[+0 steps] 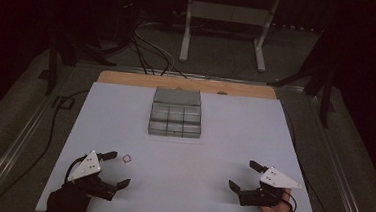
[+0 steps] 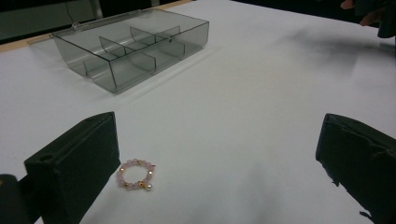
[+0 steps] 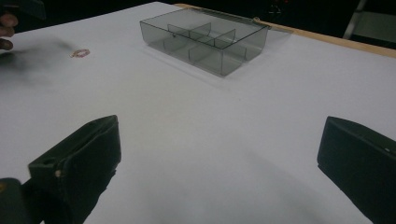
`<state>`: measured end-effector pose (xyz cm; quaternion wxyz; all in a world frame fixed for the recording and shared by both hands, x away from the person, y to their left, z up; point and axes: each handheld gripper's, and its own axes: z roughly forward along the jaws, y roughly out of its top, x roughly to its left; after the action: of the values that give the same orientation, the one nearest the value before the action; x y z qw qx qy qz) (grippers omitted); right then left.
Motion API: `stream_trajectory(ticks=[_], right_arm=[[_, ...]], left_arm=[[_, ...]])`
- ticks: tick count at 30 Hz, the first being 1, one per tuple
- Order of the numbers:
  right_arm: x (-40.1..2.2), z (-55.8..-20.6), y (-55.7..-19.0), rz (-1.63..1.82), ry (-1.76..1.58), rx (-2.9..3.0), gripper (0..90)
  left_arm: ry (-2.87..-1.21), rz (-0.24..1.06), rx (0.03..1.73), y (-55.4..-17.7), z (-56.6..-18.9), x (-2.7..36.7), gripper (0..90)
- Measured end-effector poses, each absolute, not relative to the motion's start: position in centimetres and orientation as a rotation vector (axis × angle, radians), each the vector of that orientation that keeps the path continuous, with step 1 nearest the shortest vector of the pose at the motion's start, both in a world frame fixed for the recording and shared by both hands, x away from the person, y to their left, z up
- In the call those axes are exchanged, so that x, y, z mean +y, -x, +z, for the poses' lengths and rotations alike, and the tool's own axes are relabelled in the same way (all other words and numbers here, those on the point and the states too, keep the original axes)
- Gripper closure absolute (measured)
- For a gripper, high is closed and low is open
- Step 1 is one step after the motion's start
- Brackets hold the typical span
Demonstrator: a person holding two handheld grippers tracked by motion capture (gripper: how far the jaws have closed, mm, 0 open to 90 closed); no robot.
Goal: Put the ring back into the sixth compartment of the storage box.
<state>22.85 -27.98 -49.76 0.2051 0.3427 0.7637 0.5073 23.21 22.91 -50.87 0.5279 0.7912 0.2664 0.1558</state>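
Dark room around us, cables and a white metal stand (image 1: 227, 18) on the floor beyond the far edge. We note the counter (image 1: 234, 139), white-topped with a wooden strip showing along its far side. At its far middle sits a clear grey compartment box (image 1: 175, 113), divided into small cells, lid folded back; all cells that we can see look empty.

Left gripper (image 1: 118, 170) rests at the near left corner, held by a dark-sleeved hand, jaws spread wide with nothing between the pads. Right gripper (image 1: 245, 175) rests at the near right, also held by a hand, jaws likewise wide apart and empty.

Smallest item: a bead ring (image 2: 136, 174), pink beads with a few gold ones and one white pearl. It lies flat on the counter, just beside the inner face of the left gripper's left-hand jaw in the left gripper view, well apart from the box.
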Motion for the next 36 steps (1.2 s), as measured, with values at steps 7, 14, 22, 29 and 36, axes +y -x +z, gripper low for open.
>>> stream_trajectory(ticks=[7,14,22,29,36], right_arm=[[-28.01,-49.68,-22.81,1.43,-0.947,2.126,0.0],[-27.99,-49.65,-22.82,1.438,-0.941,2.124,0.0],[-28.08,-49.63,-22.81,1.445,-0.95,2.125,0.0],[-28.0,-49.46,-22.71,1.465,-0.949,2.124,0.0],[-28.1,-49.2,-22.52,1.482,-0.941,2.092,0.0]], left_arm=[[-1.895,0.359,0.634,-23.21,-50.93,22.88,0.7],[-1.909,0.356,0.633,-23.22,-50.97,22.89,0.6],[-1.925,0.336,0.629,-23.24,-51.09,22.7,0.6],[-1.938,0.313,0.62,-23.18,-50.99,22.44,0.6],[-1.922,0.281,0.602,-23.09,-50.45,22.14,0.6]])
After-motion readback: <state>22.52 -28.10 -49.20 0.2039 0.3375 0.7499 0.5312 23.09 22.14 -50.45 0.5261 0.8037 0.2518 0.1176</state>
